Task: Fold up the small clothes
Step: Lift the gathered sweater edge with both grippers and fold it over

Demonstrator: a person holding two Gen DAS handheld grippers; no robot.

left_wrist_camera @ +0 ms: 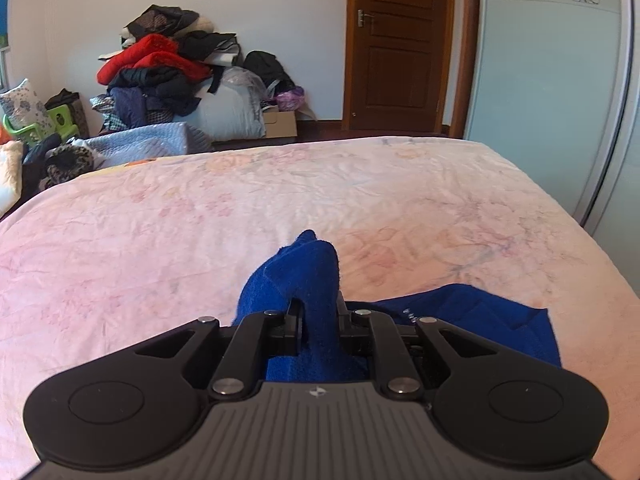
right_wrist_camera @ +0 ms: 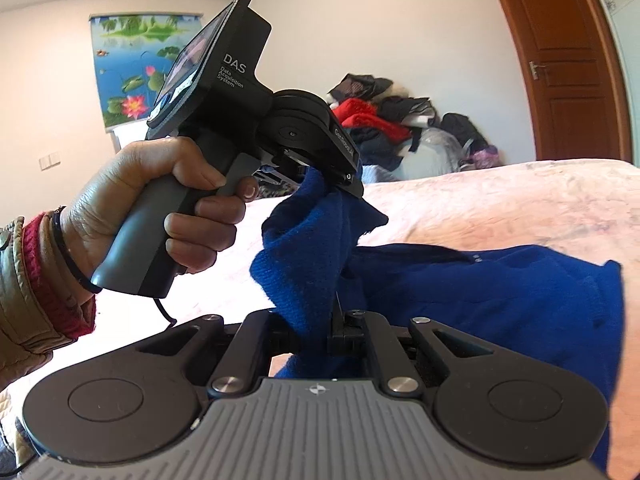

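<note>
Blue knit garment [right_wrist_camera: 500,300] lay bunched on pink bedspread [left_wrist_camera: 160,240] near its front edge; left gripper [left_wrist_camera: 318,312] and right gripper [right_wrist_camera: 320,320] both clamped on lifted folds, held close together.

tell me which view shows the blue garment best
The right wrist view: the blue garment spreads wide across the bed, with one bunch rising to the left hand-held gripper and another into the right hand-held gripper. The left wrist view shows only the pinched bunch and a strip of cloth beyond.
</note>
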